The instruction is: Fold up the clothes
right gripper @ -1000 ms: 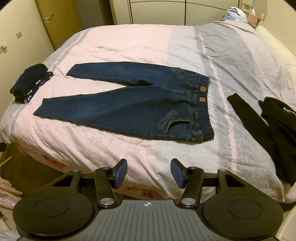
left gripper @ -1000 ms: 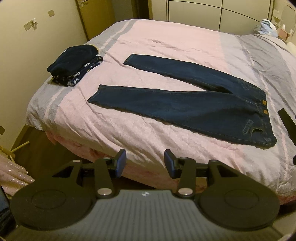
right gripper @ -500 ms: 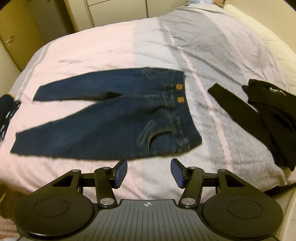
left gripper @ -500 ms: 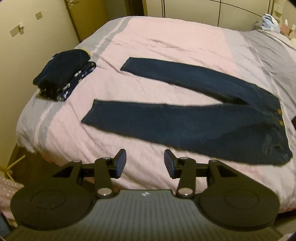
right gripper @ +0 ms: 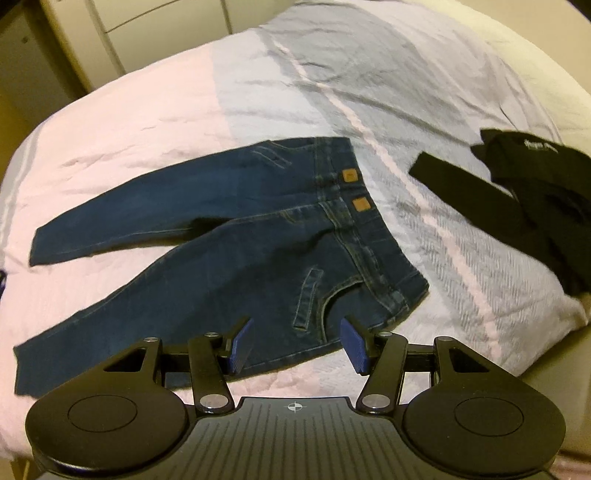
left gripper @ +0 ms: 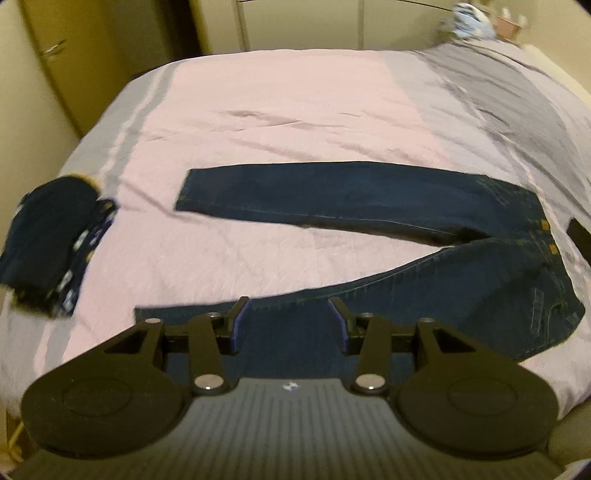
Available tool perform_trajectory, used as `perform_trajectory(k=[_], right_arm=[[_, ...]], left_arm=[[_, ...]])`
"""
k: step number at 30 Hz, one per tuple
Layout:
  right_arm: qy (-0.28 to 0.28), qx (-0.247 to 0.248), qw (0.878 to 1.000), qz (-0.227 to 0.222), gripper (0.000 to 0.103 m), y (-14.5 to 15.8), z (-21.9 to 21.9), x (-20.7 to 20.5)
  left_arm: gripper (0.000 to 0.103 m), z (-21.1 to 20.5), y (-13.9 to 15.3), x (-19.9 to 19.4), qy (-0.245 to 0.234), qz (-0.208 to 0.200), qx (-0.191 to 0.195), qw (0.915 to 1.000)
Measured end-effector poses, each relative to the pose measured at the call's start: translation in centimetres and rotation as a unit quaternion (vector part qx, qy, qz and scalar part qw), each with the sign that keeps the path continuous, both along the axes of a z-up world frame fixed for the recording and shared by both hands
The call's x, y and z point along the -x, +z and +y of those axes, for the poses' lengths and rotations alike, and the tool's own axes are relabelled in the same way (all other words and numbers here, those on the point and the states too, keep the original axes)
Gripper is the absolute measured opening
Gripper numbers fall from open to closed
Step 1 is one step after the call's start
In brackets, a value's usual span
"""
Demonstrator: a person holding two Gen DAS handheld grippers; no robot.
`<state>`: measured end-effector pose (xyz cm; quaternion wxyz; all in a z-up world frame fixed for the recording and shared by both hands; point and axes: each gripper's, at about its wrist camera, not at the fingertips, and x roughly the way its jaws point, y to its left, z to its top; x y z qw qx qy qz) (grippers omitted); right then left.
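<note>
Dark denim jeans [right gripper: 229, 236], two tan leather patches, ahead of both grippers; left gripper [left gripper: 290, 321] & right gripper [right gripper: 295, 341] spread wide, empty. Black top [right gripper: 535, 184] print unreadable.

Big bed [left gripper: 295, 110] fills most of both views, w/ pink and grey cover. Yellow-ish wall [left gripper: 22, 96] at upper left. Cupboard doors [left gripper: 303, 22] along top, behind bed. Warm, dim light. Views a bit blurry.
</note>
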<state>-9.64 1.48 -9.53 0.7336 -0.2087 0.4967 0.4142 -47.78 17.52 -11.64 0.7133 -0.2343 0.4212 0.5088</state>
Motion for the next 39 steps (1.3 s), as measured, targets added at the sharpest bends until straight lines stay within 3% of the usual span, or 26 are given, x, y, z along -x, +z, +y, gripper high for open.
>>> perform_trajectory(k=[8, 16, 22, 31, 39], right_arm=[[-0.032, 0.038, 0.999, 0.019, 0.055, -3.0, 1.2, -0.9], [0.014, 0.011, 1.000, 0.016, 0.055, -4.8, 3.5, -3.8], [0.051, 0.004, 0.998, 0.028, 0.055, -8.8, 6.0, -7.6], [0.166, 0.006, 0.986, 0.017, 0.055, -13.9, 13.6, -14.5], [0.269, -0.026, 0.963, 0.011, 0.055, -16.4, 23.3, -19.1]], left_arm=[[0.041, 3.1, -2.6, -2.7, -0.064, -0.021, 0.021, 0.9975], [0.041, 5.3, -6.4, -5.9, -0.084, -0.020, 0.045, 0.9952], [0.040, 7.3, -10.3, -9.1, -0.083, -0.031, 0.062, 0.9941], [0.040, 14.0, -15.2, -14.2, -0.147, -0.031, 0.025, 0.9883], [0.040, 22.6, -19.3, -17.8, -0.229, -0.020, 0.012, 0.9731]])
